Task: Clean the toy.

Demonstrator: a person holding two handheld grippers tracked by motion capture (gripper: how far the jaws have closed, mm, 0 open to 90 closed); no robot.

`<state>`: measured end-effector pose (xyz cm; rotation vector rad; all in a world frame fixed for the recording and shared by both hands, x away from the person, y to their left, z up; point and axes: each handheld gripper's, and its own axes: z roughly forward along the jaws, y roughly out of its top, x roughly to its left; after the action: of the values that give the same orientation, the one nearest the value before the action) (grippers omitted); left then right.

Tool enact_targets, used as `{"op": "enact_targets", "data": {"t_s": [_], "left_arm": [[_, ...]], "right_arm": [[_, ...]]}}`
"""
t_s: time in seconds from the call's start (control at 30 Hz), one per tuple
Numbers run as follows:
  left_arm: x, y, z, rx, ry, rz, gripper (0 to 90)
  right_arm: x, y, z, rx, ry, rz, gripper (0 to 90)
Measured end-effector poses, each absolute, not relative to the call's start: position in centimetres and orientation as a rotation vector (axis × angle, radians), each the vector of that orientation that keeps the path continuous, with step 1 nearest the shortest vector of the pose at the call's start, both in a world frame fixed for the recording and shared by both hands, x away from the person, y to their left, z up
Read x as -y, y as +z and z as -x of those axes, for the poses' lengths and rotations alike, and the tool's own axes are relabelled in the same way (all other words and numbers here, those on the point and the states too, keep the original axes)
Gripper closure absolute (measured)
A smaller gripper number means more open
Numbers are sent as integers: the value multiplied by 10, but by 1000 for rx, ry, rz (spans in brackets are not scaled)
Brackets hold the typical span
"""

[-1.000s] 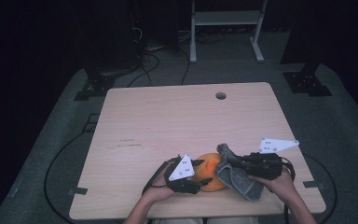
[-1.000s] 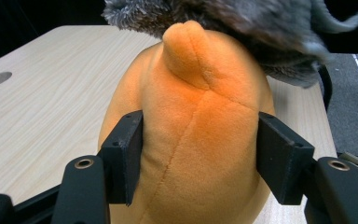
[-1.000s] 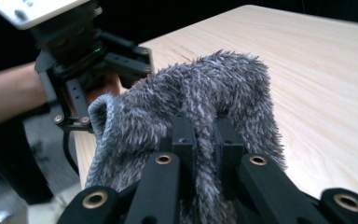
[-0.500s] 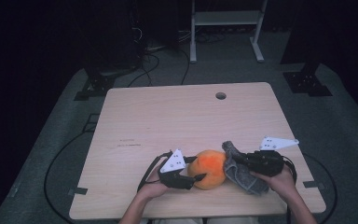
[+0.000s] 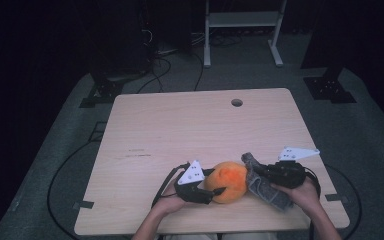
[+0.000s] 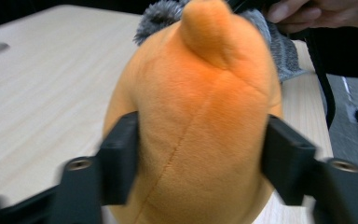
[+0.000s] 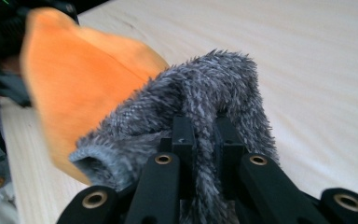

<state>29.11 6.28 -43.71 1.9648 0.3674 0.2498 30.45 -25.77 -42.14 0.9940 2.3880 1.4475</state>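
So the orange plush toy [image 5: 227,181] is being held near the front edge of the table [image 5: 190,130], squeezed between the jaws of the left gripper [image 5: 219,191]. In the left gripper view the black pads are being pressed into both flanks of the orange plush toy [image 6: 196,126], and those jaws have just been closing a bit further on it.

The fuzzy grey sock [image 5: 265,182] is being pinched by the right gripper [image 5: 258,172], just beside the toy and touching it. In the right gripper view the jaws are pressed nearly together on a fold of the fuzzy grey sock [image 7: 205,107].

Progress-wise, both things are already being gripped and brought together, so that part looks done. Looks like the toy is getting dressed or stuffed into the sock, and that bit is not done yet: the sock is being kept against its side, not over it. Whether the sock's opening is being stretched can't be told.
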Motion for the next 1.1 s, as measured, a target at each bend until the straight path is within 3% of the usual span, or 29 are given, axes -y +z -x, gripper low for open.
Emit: {"op": "enact_targets", "data": {"t_s": [0.2,0.47,0.83,1.1], "left_arm": [[-64,-413,-284,-332,322,-1996,426],[-57,-400,-273,-272,428,-2102,428],[-56,-410,-278,-300,382,-2108,421],[-49,-417,-278,-334,382,-2088,389]], "right_arm": [[249,-389,-289,-2315,1582,-866,814],[198,-354,-260,-2302,1669,-588,814],[215,-406,-291,-2353,1574,-843,813],[208,-386,-275,-2334,1593,-733,813]]}}
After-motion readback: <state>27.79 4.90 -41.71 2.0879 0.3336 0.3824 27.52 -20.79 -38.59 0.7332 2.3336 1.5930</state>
